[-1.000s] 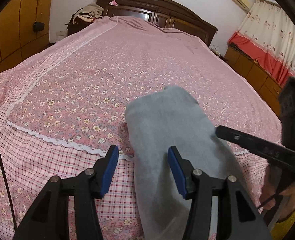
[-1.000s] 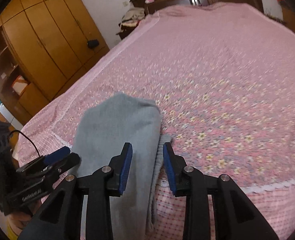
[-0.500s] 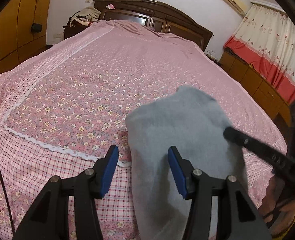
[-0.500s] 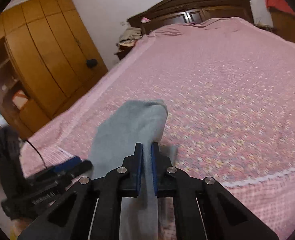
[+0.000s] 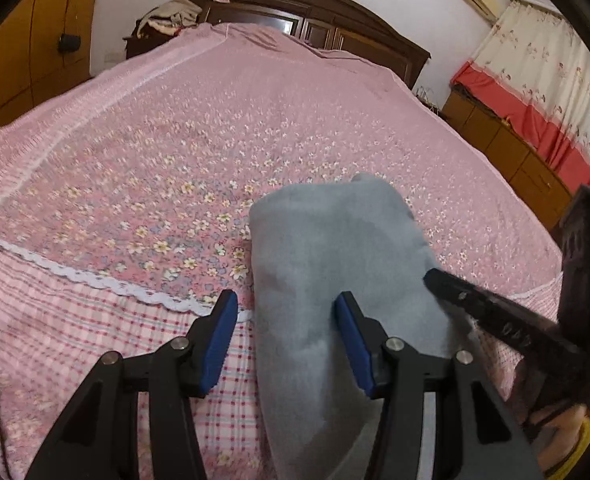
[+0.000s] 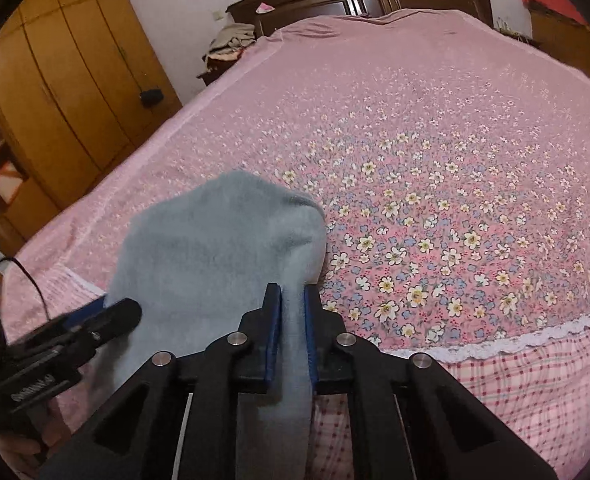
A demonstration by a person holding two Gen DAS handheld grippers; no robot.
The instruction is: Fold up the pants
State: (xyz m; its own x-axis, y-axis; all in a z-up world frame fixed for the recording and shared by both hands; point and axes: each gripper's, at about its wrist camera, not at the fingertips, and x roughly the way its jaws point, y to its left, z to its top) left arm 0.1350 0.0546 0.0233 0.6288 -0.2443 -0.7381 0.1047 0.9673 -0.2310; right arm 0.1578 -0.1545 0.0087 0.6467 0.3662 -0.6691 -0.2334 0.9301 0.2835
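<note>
Grey fleece pants lie folded in a long strip at the near edge of a pink floral bed. My left gripper is open, its blue pads astride the strip's left edge, just above the cloth. My right gripper is shut on the strip's right edge, with grey cloth pinched between its pads. In the left wrist view the right gripper shows at the strip's right side. In the right wrist view the left gripper shows at its left side.
A dark wooden headboard stands at the far end. Wooden wardrobes line the left. A low cabinet and red-and-cream curtains are at the right. A pile of clothes sits by the headboard.
My right gripper has closed on the right edge of the pants and moved in closer. My left gripper has stayed open in about the same place.
</note>
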